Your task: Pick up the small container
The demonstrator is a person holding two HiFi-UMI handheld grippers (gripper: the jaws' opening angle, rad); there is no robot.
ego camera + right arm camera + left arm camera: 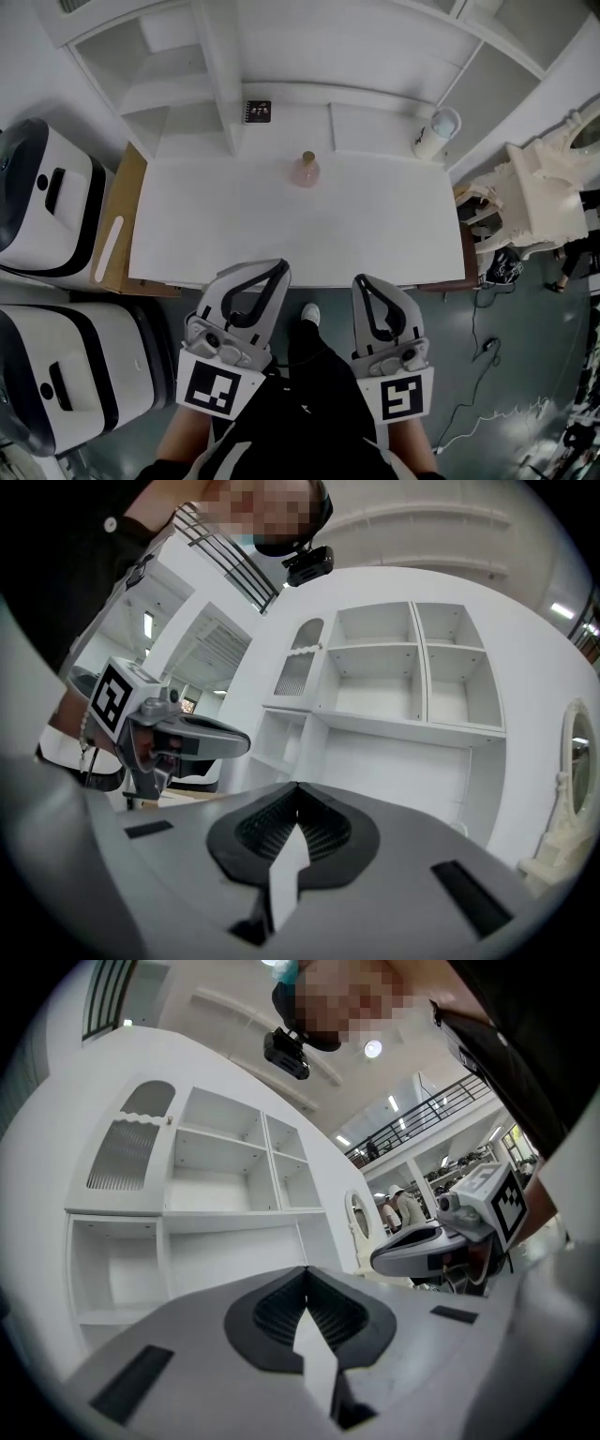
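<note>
Small pink round container w/ tan cap (305, 172) stands alone toward the back of the white tabletop (216, 234), untouched. My left gripper (281, 265) & right gripper (360, 279) hang at the near edge, well apart from it, jaws fully closed, nothing held. Step looks pre-reach. Next I'd need to open one & reach fwd.

Head view looks down; gripper views face shelves (225, 1162).

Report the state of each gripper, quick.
Grey left gripper: shut, holding nothing.
Grey right gripper: shut, holding nothing.
</note>
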